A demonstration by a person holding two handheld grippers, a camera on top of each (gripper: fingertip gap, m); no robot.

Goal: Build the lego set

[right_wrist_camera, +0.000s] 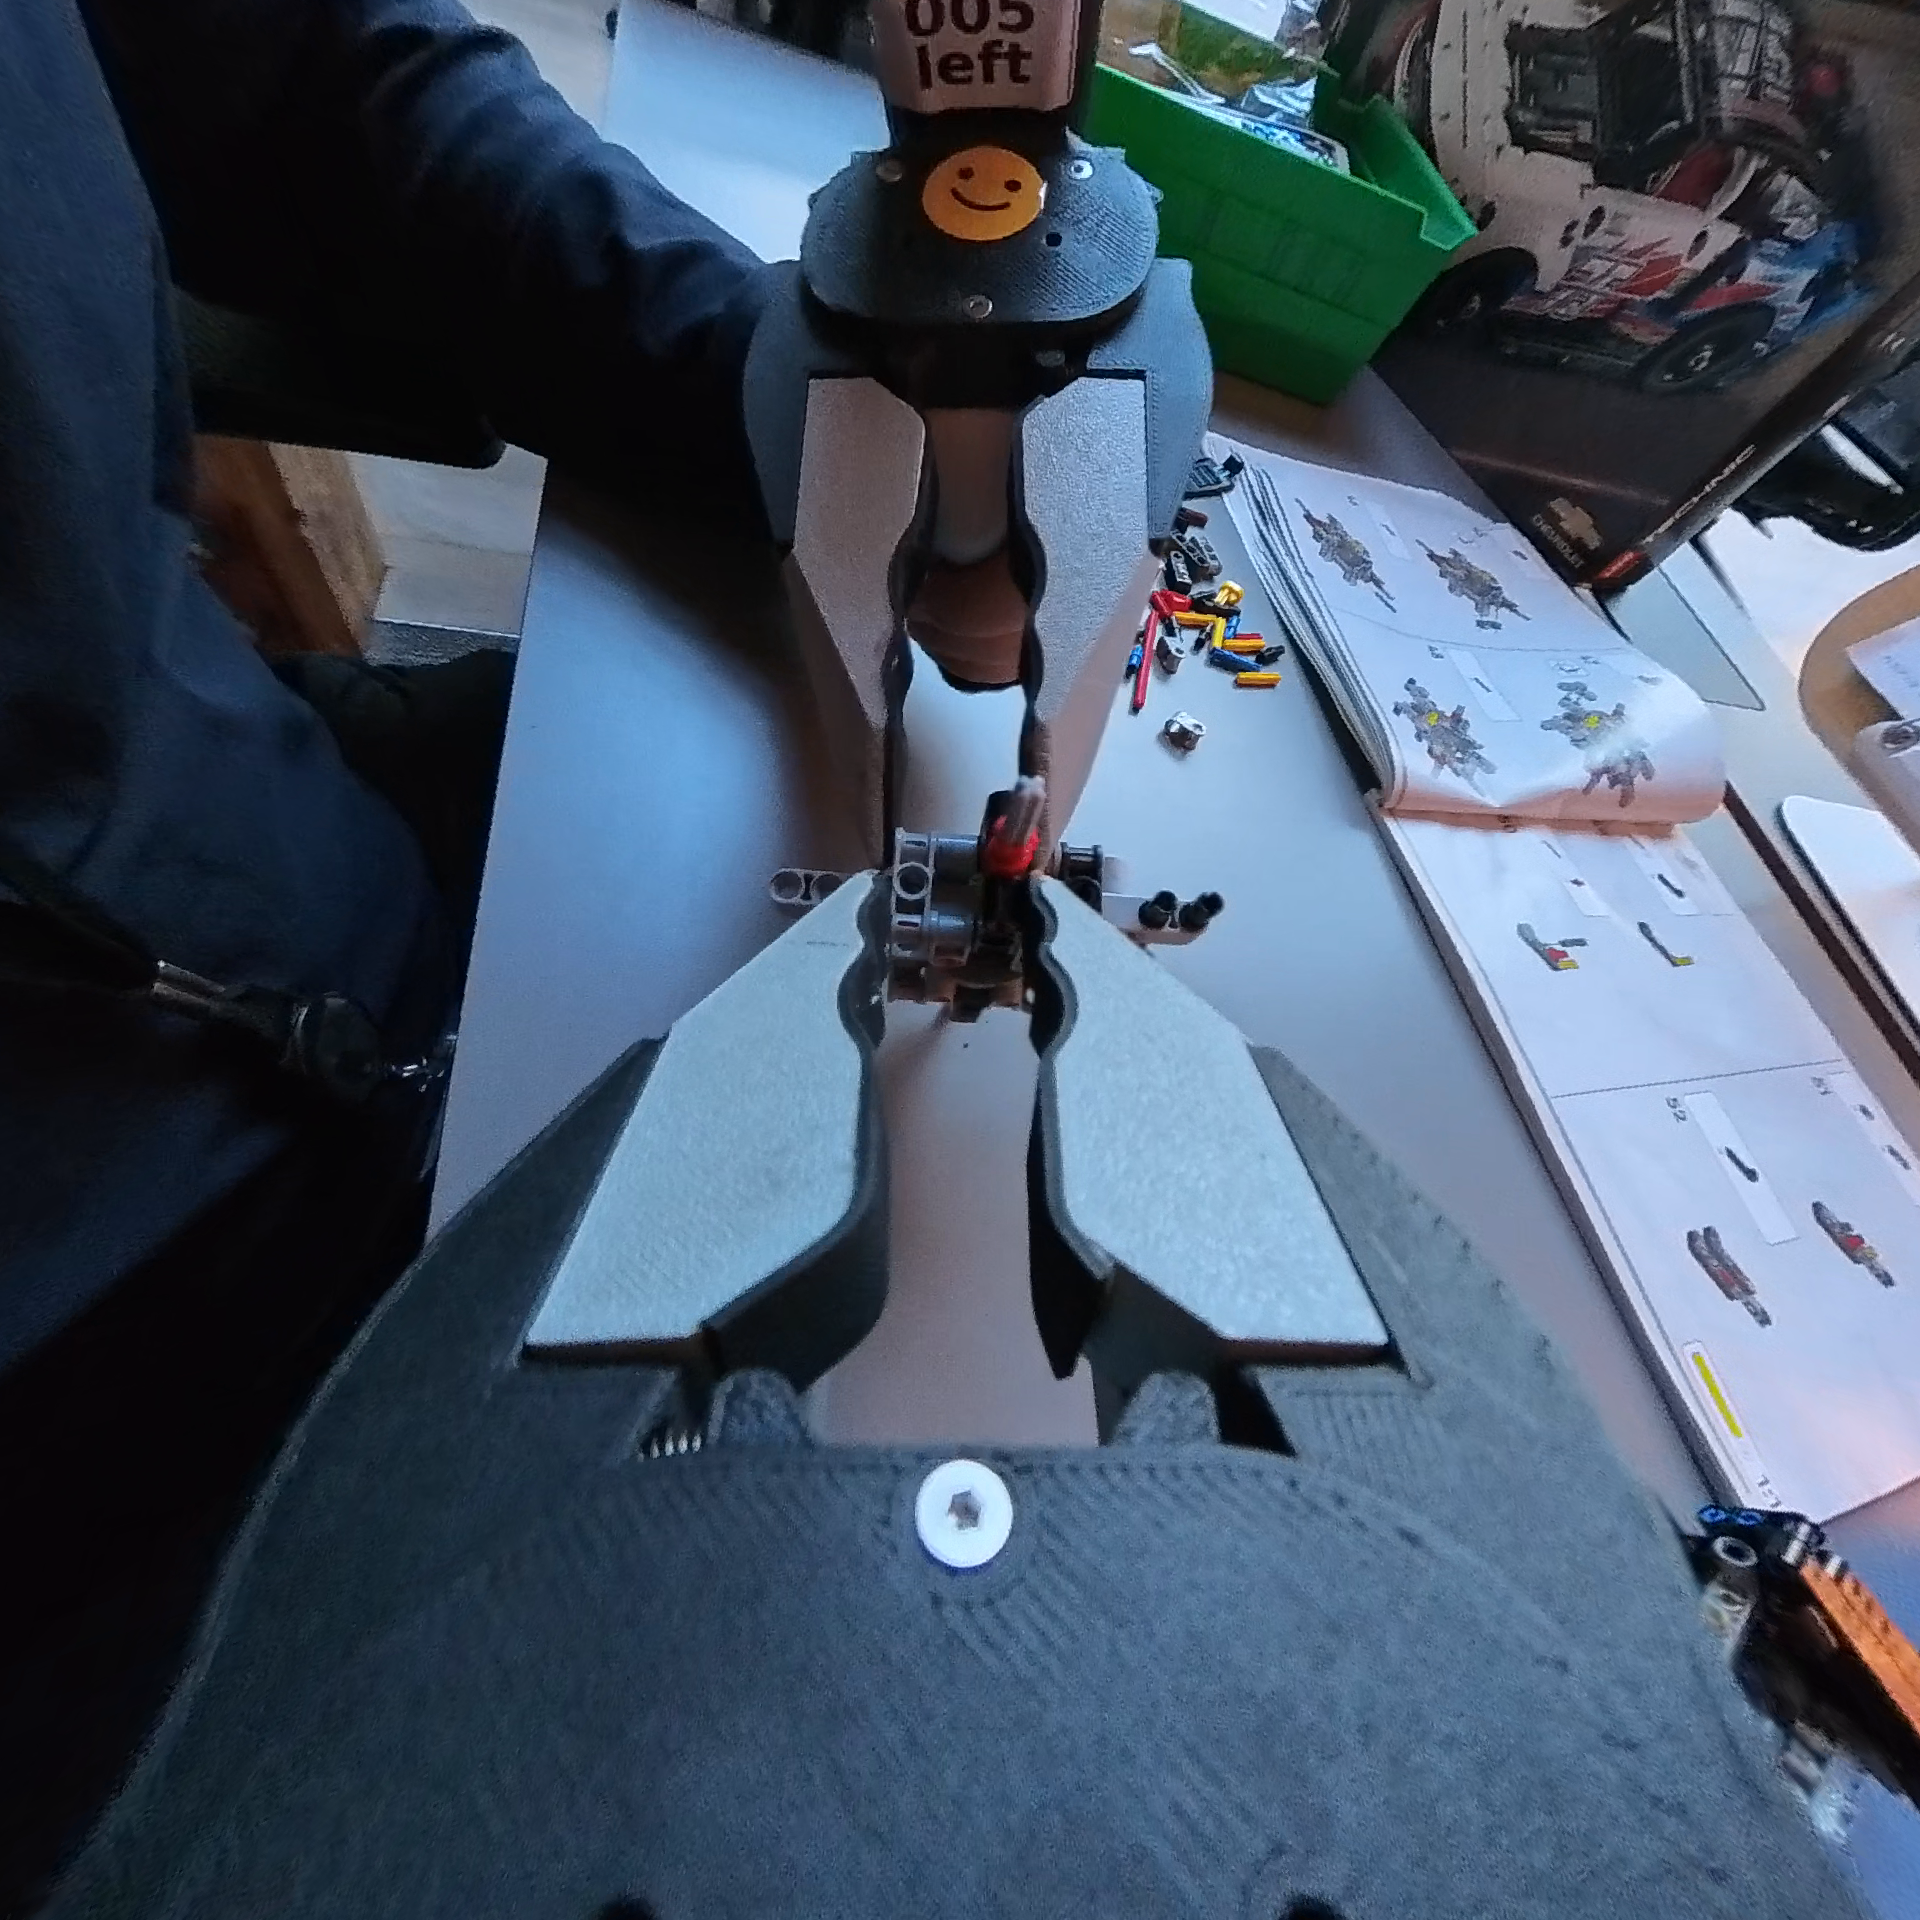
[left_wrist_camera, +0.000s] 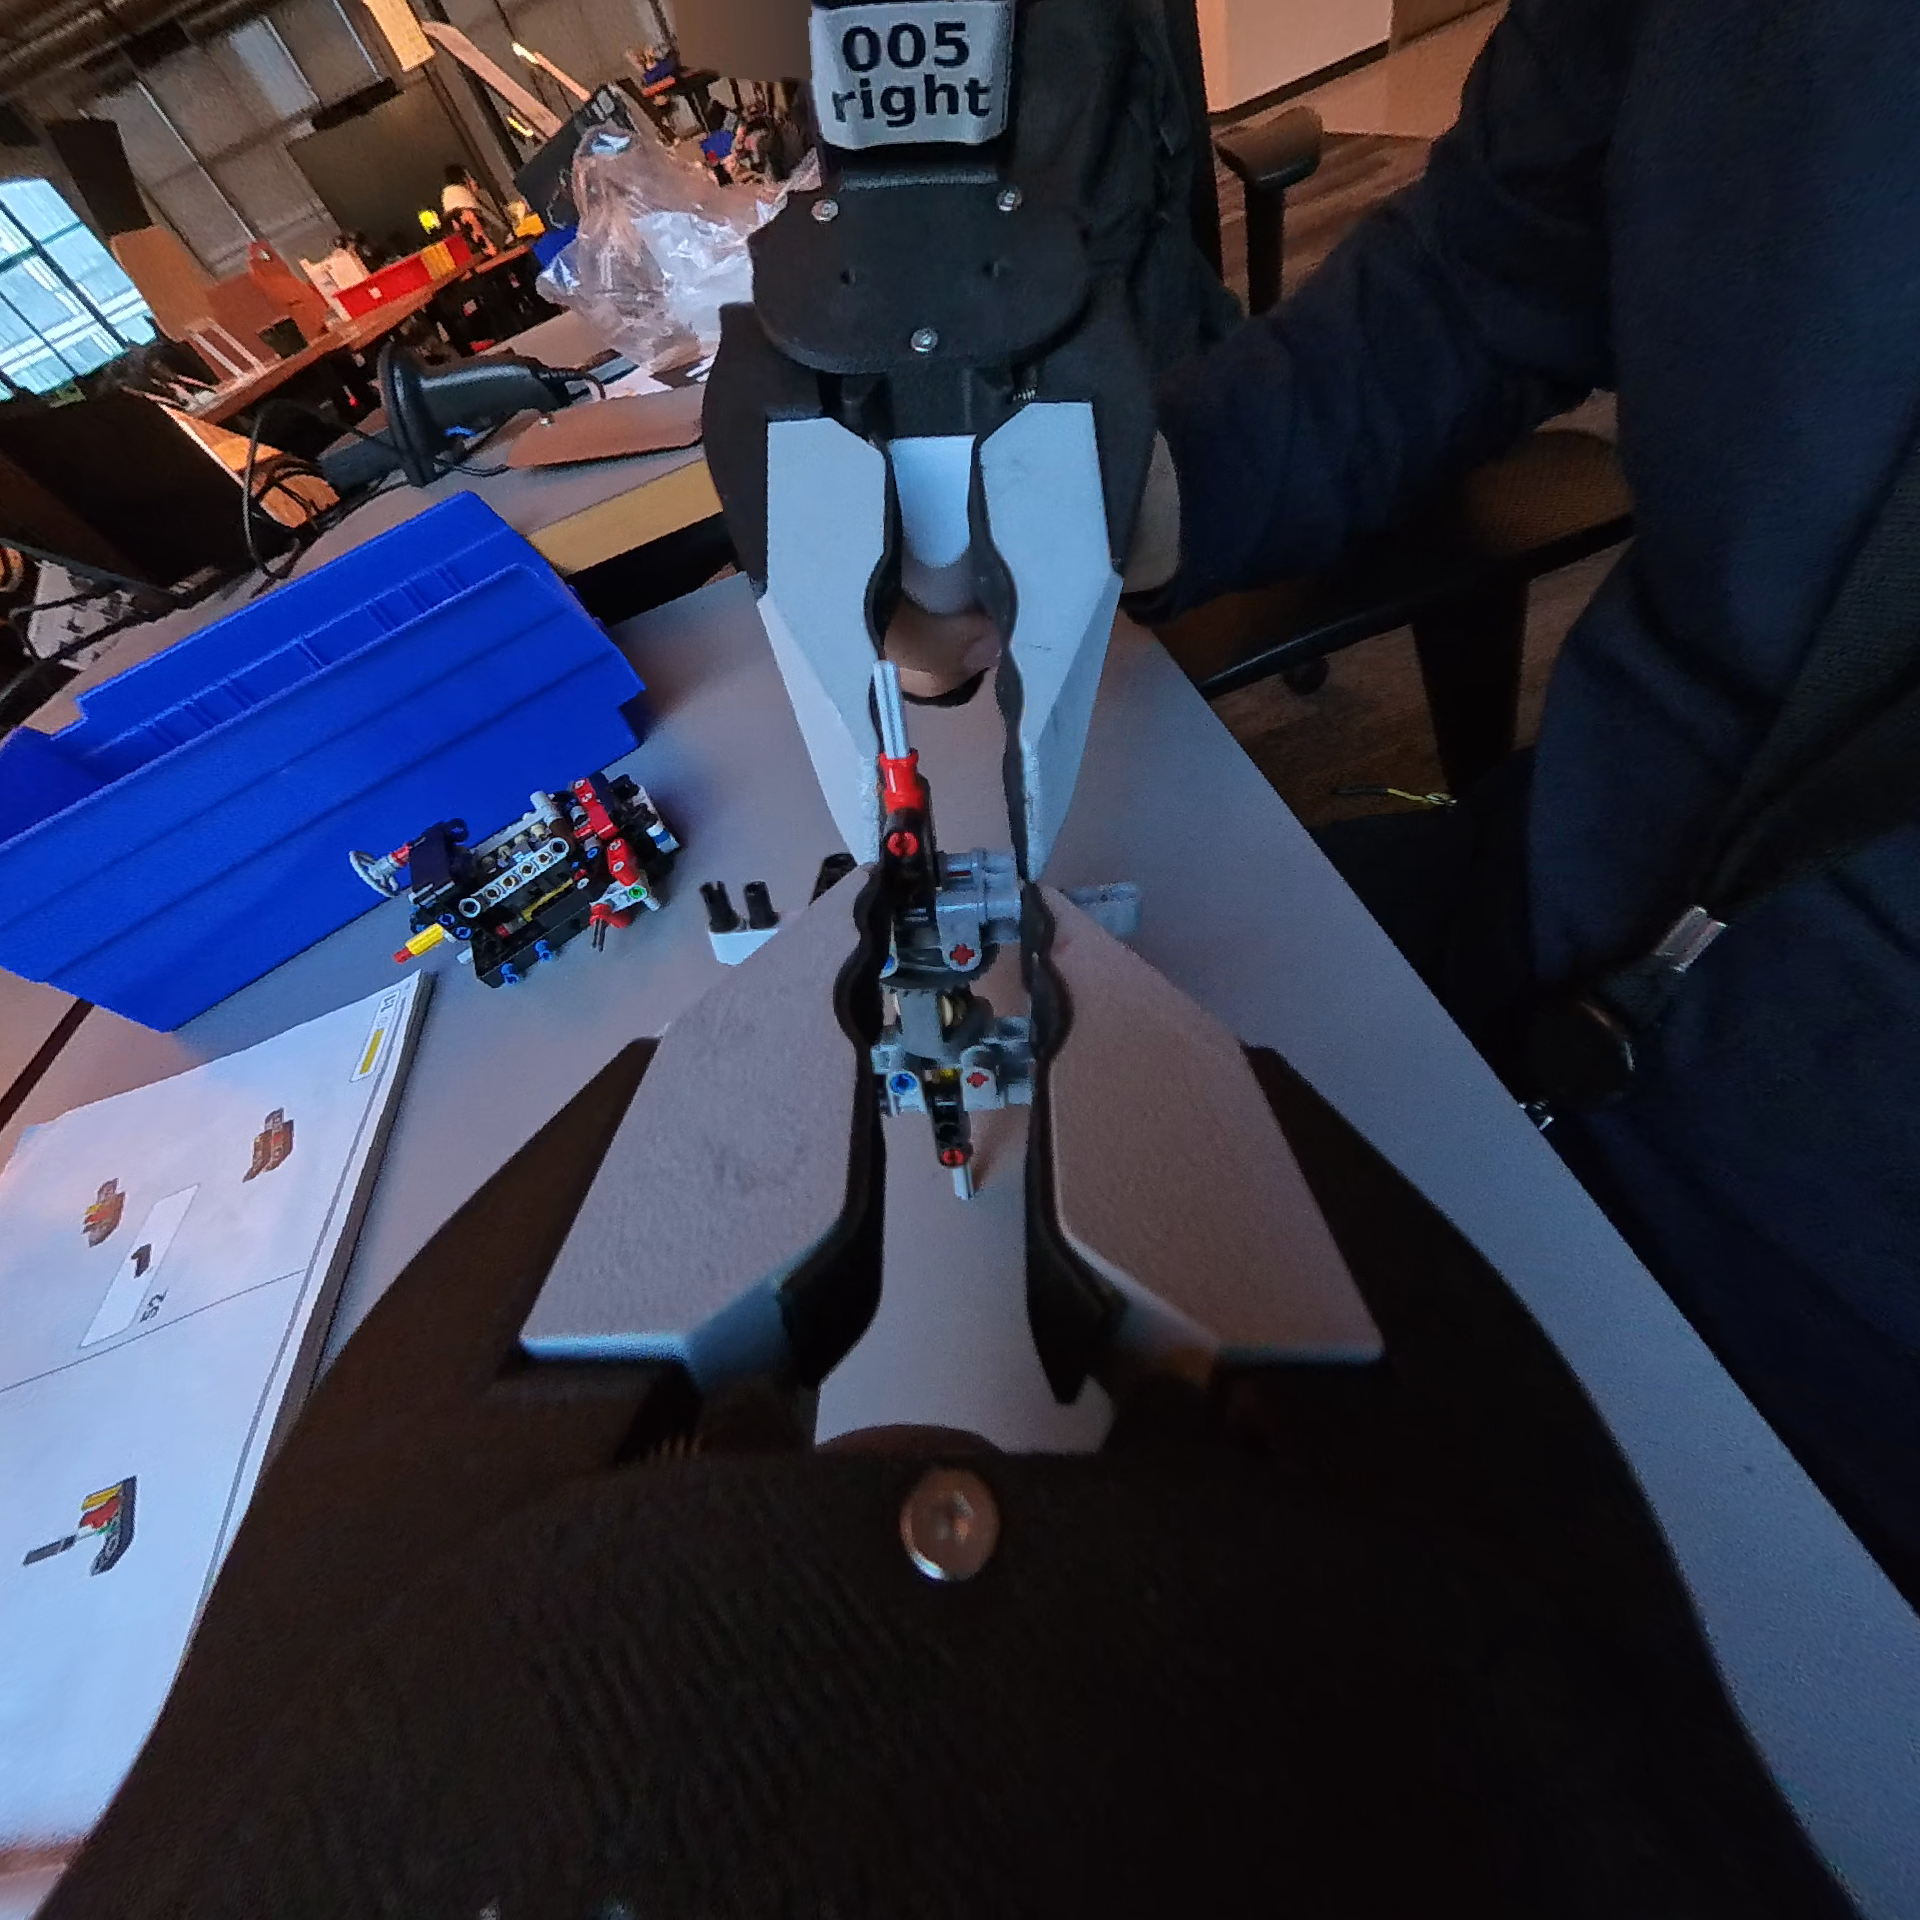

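Landmark: the small grey brick assembly [left_wrist_camera: 951, 977], held above the grey table [left_wrist_camera: 1299, 935], between the two tongs.

Left gripper [left_wrist_camera: 945, 935]: jaws standing narrowly apart, both wavy black pads pressing on the assembly's sides; it is gripping the assembly's near end in the left wrist view. A grey axle with a red bush [left_wrist_camera: 902, 774] is sticking up and away from the assembly's far end.

Right gripper [right_wrist_camera: 951, 935]: coming in from the opposite side, tips meeting the left tongs' tips; jaws likewise narrowly apart, pads clamping the same assembly's dark grey end [right_wrist_camera: 930, 914].

Just left of the assembly in the left wrist view: a white piece with two black pins [left_wrist_camera: 740, 920] is lying on the table. Farther left of it: a larger black-and-red brick build [left_wrist_camera: 535, 878]. Beyond that: a blue bin [left_wrist_camera: 291, 748]. Nearer the camera on that side: an open instruction booklet [left_wrist_camera: 177, 1247].

Right of the assembly in the right wrist view: loose coloured pins and axles [right_wrist_camera: 1210, 634] are lying scattered, a second booklet [right_wrist_camera: 1475, 644] past them, then a green bin [right_wrist_camera: 1268, 208] farthest off.

A person's dark sleeve [left_wrist_camera: 1455, 343] is showing behind the right gripper.
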